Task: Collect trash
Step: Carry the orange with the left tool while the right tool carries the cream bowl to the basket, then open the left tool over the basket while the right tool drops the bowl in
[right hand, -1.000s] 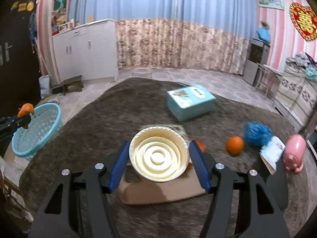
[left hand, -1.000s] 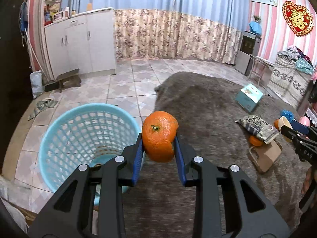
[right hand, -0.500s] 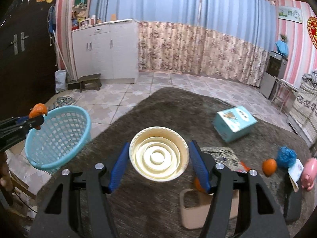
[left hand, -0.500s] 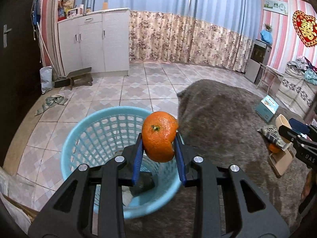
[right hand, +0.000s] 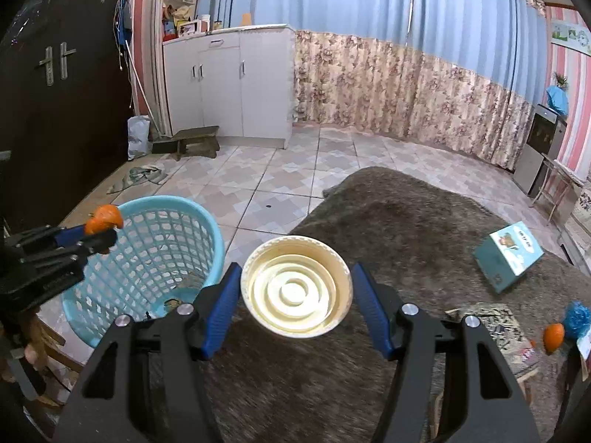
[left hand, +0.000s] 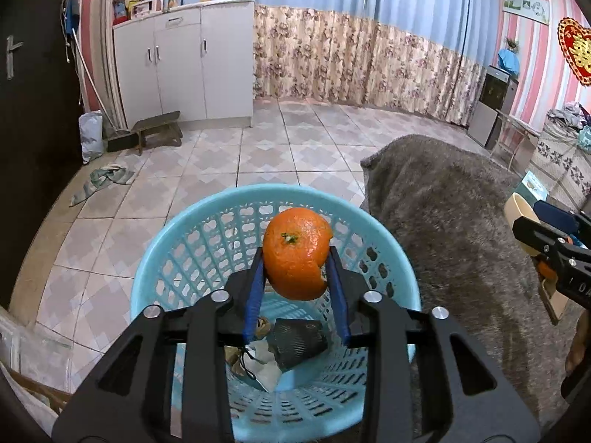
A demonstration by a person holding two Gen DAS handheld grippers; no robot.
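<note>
Fingers (left hand: 334,288) around torn, hollow orange peel (left hand: 296,254) over basket (left hand: 384,236)

Wrist views, shared basket (left hand: 177,258) ahead.

A grey rug (right hand: 388,221) on tiled floor (right hand: 258,170) bears a teal box (right hand: 508,256); a blue basket (right hand: 207,229) stands beside it.

White cabinet (right hand: 229,85), perhaps a stool (right hand: 195,140)
</note>
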